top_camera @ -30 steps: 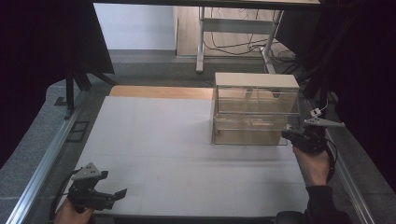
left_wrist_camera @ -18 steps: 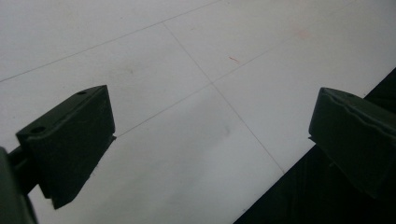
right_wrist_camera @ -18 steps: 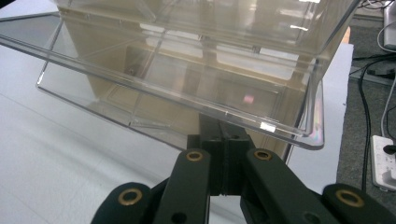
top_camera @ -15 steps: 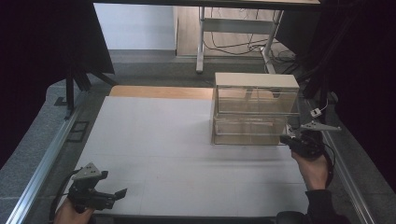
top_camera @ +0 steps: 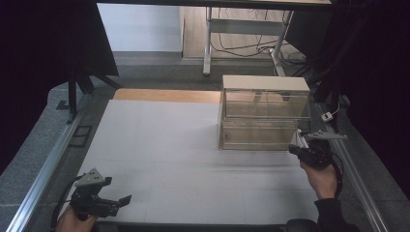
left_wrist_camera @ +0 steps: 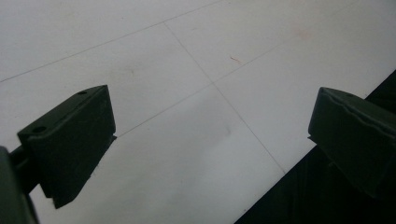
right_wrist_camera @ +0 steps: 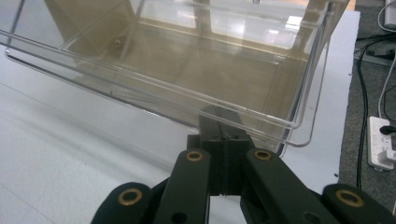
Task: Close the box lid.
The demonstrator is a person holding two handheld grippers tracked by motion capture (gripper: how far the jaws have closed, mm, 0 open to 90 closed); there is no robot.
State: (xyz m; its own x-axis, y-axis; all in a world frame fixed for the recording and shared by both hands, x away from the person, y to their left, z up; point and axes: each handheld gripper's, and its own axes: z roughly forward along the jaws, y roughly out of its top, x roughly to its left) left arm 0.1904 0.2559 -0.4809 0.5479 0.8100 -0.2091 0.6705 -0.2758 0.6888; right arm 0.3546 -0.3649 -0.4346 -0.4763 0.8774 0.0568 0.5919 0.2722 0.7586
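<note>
A white bench (top_camera: 193,159) is seen carrying a clear two-drawer cabinet (top_camera: 265,112) at its far right side. The lower drawer (right_wrist_camera: 187,70) appears drawn out a little toward the person and is seen to be empty; how far it has yet to travel cannot be judged. The right gripper (right_wrist_camera: 223,135) is shown with its jaws pressed together at the drawer's front lip, though whether plastic is pinched between them is hard to make out through the clear wall. The left gripper (top_camera: 122,200) is held idle at the near left edge, jaws spread wide over bare bench.
</note>
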